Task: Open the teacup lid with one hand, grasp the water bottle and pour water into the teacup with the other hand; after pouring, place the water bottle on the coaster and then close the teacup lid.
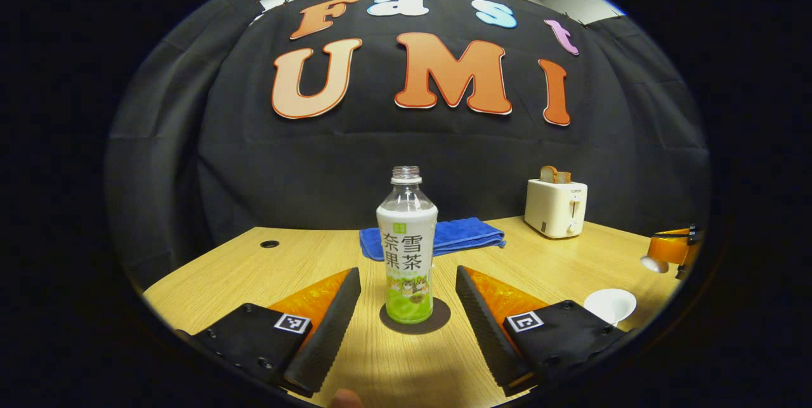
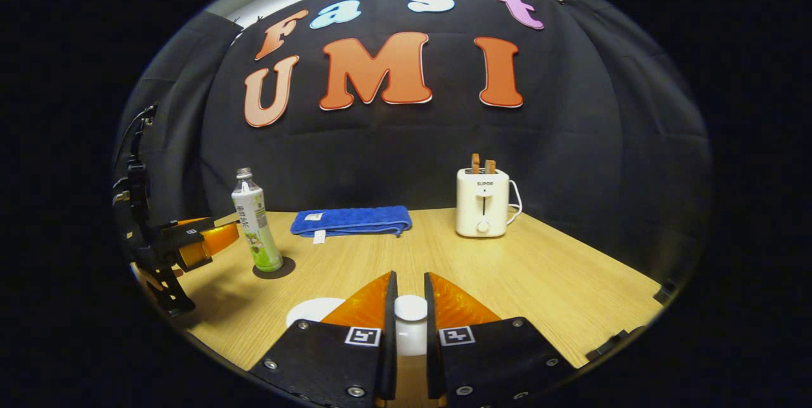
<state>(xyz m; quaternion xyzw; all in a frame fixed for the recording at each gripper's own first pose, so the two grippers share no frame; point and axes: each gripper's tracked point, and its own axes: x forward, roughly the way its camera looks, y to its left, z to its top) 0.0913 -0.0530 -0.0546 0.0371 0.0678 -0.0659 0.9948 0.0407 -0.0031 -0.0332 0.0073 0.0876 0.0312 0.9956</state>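
Water bottle (image 1: 409,249) seen upright on coaster (image 1: 415,319), flanked untouched by wide-open left gripper (image 1: 408,297). Teacup lid (image 2: 410,325) pinched by right gripper (image 2: 409,316). Judged: lid to be replaced on teacup (image 1: 610,304).

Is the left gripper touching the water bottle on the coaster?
Apart. In the left gripper view the water bottle stands on the coaster between the left gripper's open fingers, with bare table on both sides.

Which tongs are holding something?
The right tongs: they pinch the white teacup lid by its knob. The left tongs stand wide open on either side of the water bottle, not touching it.
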